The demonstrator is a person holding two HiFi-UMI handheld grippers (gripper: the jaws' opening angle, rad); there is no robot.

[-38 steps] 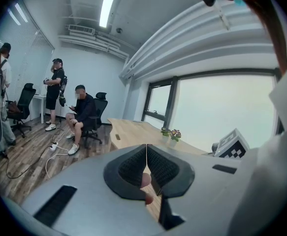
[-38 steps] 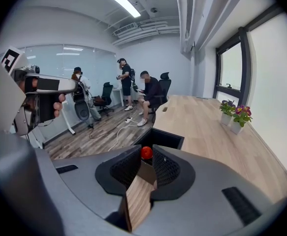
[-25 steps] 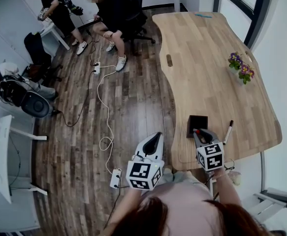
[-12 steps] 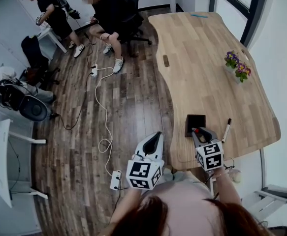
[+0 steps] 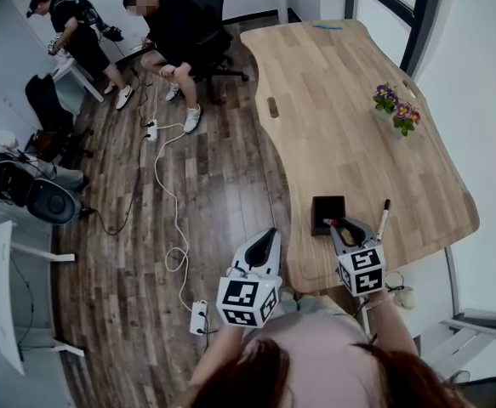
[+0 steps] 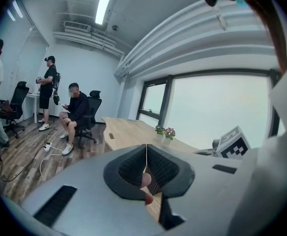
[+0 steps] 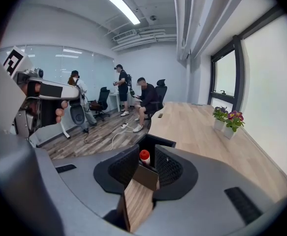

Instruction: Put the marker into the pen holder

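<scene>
Head view: my right claw (image 5: pixel 341 229) has the red-capped marker (image 5: pixel 329 223) tip just beside the black pen holder (image 5: pixel 327 214) on the table (image 5: pixel 341 126), and my left claw (image 5: pixel 265 245) hangs over the floor.
Left gripper view: jaws pressed together, nothing in them.
Right gripper view: jaws pinch the marker, pen holder right behind it.

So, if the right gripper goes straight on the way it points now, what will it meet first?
Probably the black pen holder, which stands right ahead of the right gripper and the red-capped marker in its jaws. How near is hard to judge.
</scene>
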